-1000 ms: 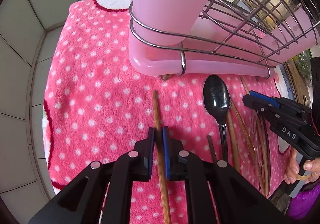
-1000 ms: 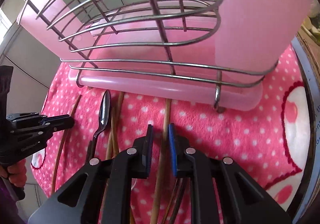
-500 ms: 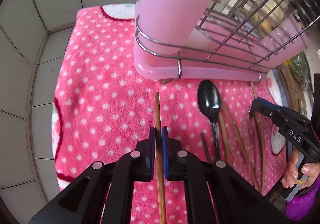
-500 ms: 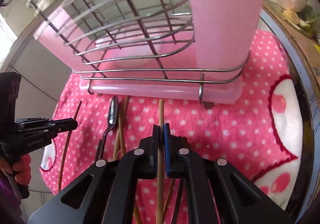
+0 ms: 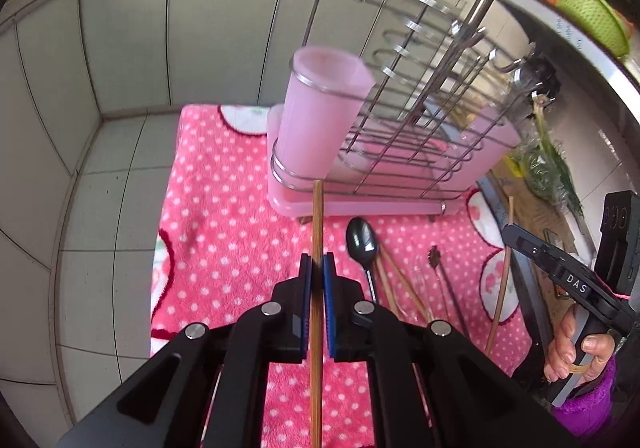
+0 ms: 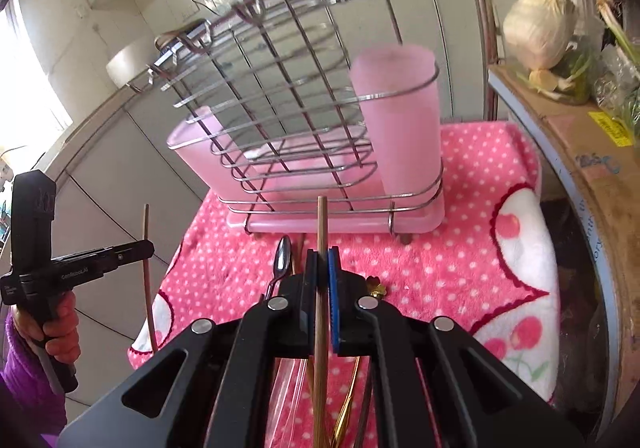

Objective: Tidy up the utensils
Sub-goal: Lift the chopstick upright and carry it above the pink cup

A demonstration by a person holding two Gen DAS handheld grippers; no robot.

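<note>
My left gripper (image 5: 317, 268) is shut on a bamboo chopstick (image 5: 317, 224), held in the air above the pink dotted towel (image 5: 224, 215); its tip points at the pink cup (image 5: 320, 115) at the near end of the wire utensil rack (image 5: 420, 119). My right gripper (image 6: 322, 264) is shut on a second chopstick (image 6: 321, 224), also off the towel, in front of the rack (image 6: 280, 95) and its right pink cup (image 6: 396, 119). A black spoon (image 5: 362, 244) and several loose chopsticks (image 5: 400, 284) lie on the towel. Each gripper shows in the other's view, left gripper (image 6: 148, 248) and right gripper (image 5: 510, 232).
A second pink cup (image 6: 208, 159) sits at the rack's far left end. Grey tiled wall (image 5: 120, 67) stands behind the towel. A cardboard box (image 6: 580, 135) with a cabbage (image 6: 540, 27) borders the right side. A green colander (image 5: 592, 15) sits at the upper right.
Both grippers closed onto their chopsticks and lifted them off the towel. The hands rose and tilted up, so the tops of the rack and cups came into view.
</note>
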